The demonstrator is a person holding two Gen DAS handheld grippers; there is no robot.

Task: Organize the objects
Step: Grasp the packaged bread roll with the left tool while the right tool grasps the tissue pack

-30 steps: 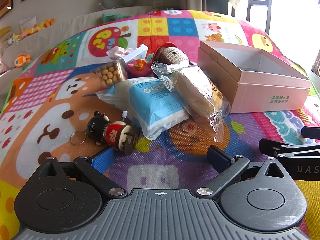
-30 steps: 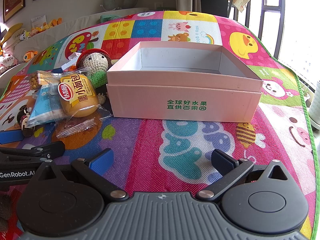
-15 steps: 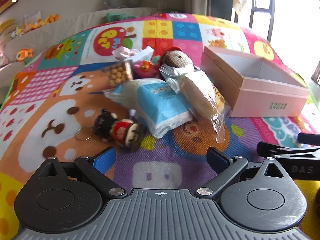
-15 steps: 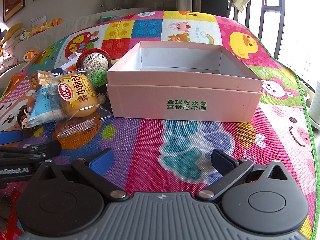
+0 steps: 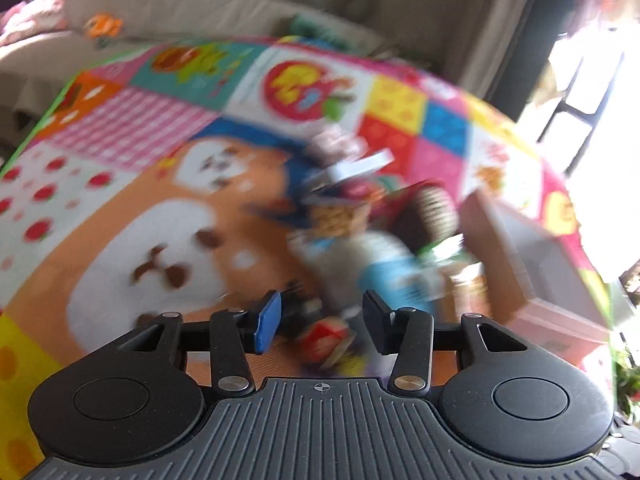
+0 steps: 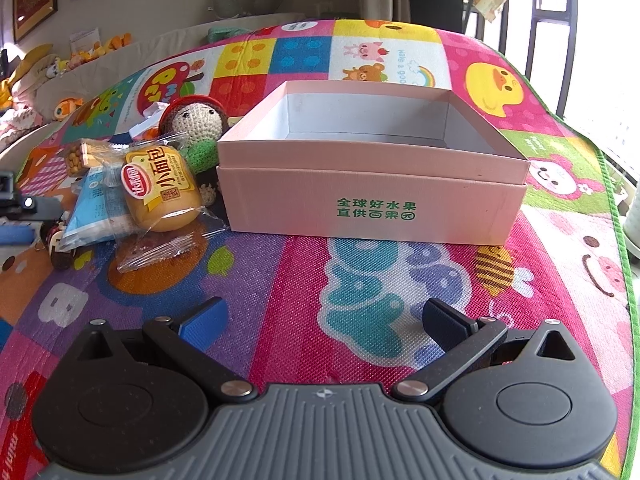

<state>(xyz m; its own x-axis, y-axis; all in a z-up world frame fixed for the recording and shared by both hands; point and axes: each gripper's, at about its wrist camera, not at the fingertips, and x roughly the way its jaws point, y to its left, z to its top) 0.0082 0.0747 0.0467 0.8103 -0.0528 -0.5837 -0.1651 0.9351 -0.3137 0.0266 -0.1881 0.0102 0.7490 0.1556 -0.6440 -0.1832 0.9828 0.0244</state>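
Note:
My left gripper (image 5: 322, 322) hovers low over the play mat, its jaws closing. A small doll keychain (image 5: 324, 340) in black and red lies between the pads; the blur hides any contact. In the right wrist view the same doll (image 6: 56, 242) rests on the mat at the left edge, beside the left gripper's fingers (image 6: 16, 236). An open pink box (image 6: 372, 204) stands in the middle, with nothing visible inside. My right gripper (image 6: 324, 320) is open in front of it, holding nothing.
Left of the box is a pile: a wrapped bread bun (image 6: 164, 192), a blue and white pouch (image 6: 94, 208), a crochet doll (image 6: 196, 118) and a clear snack box (image 6: 78, 156). A sofa with plush toys (image 6: 64, 106) lines the far left.
The left gripper moved forward to the doll keychain and rolled, and its jaws narrowed around the doll. The right gripper and the box have not moved.

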